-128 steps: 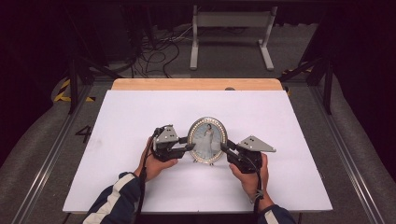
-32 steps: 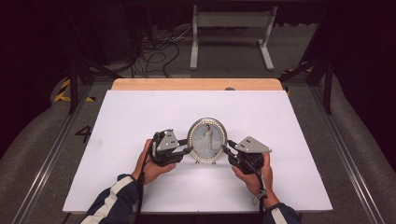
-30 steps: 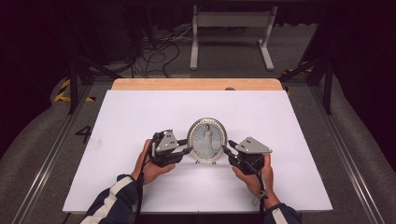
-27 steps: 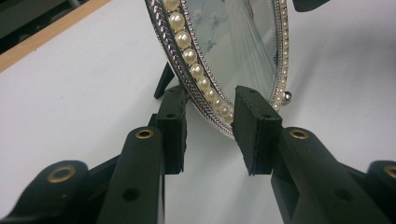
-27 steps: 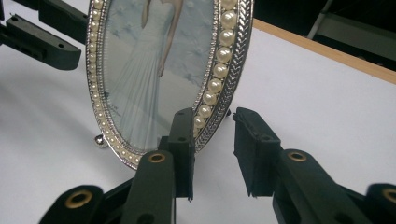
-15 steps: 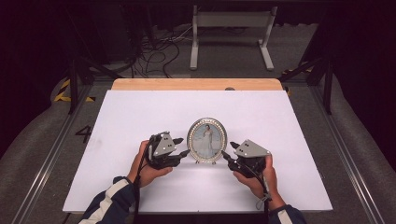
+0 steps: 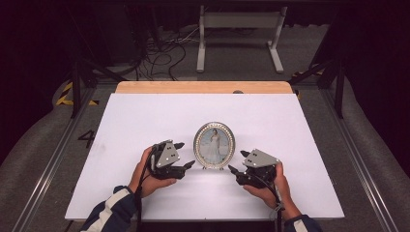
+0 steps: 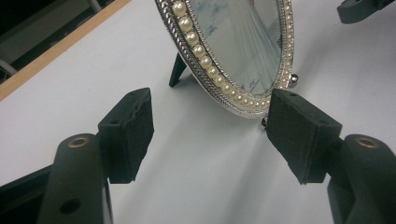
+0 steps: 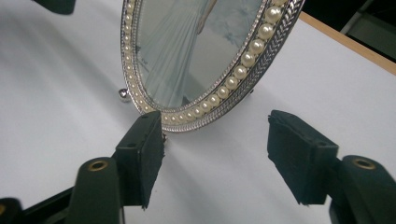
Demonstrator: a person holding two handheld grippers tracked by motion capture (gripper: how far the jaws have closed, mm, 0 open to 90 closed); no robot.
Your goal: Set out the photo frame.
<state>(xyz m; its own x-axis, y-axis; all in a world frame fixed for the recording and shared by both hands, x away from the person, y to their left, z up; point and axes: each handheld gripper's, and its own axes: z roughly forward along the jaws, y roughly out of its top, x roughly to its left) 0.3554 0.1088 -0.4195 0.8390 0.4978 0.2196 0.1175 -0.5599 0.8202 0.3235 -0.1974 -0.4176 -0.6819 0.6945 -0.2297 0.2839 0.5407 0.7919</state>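
Observation:
An oval picture frame (image 7: 214, 145) with a pearl-and-silver rim stands upright on the white table (image 7: 290, 121), propped by its back leg (image 8: 177, 71). My left gripper (image 7: 185, 154) sits just left of it. Its jaws have just been opening and now stand open, with the frame's rim (image 8: 219, 79) ahead of the pads and nothing between them. My right gripper (image 7: 238, 161) sits just right of the frame, also open after opening. In the right gripper view the rim (image 9: 233, 79) lies just beyond the left pad (image 9: 142, 154), apart from it.
A wooden strip (image 7: 203, 87) runs along the table's far edge. Beyond it the floor holds tangled cables (image 7: 159, 48) and a grey metal stand (image 7: 239, 29). Metal rails (image 7: 53, 159) flank the table on both sides.
Both grippers were closed on the frame's sides and have opened, letting it go and easing slightly outward. The frame stays standing in the same spot.

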